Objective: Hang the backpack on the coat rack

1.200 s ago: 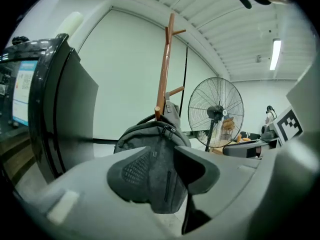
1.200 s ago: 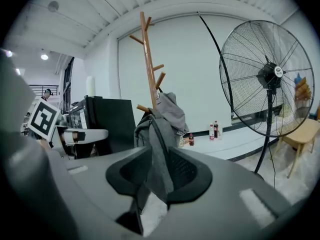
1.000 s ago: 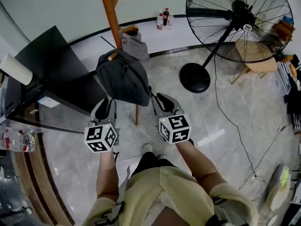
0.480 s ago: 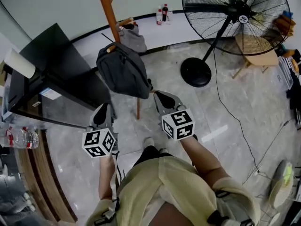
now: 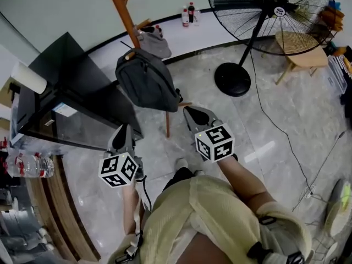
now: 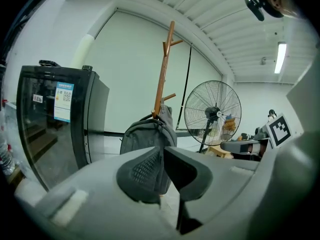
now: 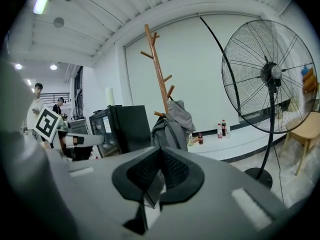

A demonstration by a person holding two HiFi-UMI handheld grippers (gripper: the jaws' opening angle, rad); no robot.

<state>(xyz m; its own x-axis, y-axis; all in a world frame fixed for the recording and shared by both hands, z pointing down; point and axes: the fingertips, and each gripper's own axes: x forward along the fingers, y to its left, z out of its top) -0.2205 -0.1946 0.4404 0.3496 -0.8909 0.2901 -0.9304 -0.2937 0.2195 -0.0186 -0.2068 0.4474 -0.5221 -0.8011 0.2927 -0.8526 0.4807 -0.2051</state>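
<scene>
The grey fabric backpack [image 5: 147, 81] hangs from a low peg of the slim wooden coat rack [image 5: 122, 12], its rounded body sagging beside the pole. On a peg behind it hangs something paler grey [image 5: 152, 44], perhaps a bag. The left tongs [image 5: 122, 130] have just been closing and their ribbed pads now meet with nothing between them. The right tongs [image 5: 188, 111] are also together and empty. Both are apart from the backpack. A glossy black glass-fronted cabinet [image 5: 77, 92] stands left of the rack, and a round wire-caged fan [image 5: 258, 10] stands to its right on the polished stone floor [image 5: 275, 109].
</scene>
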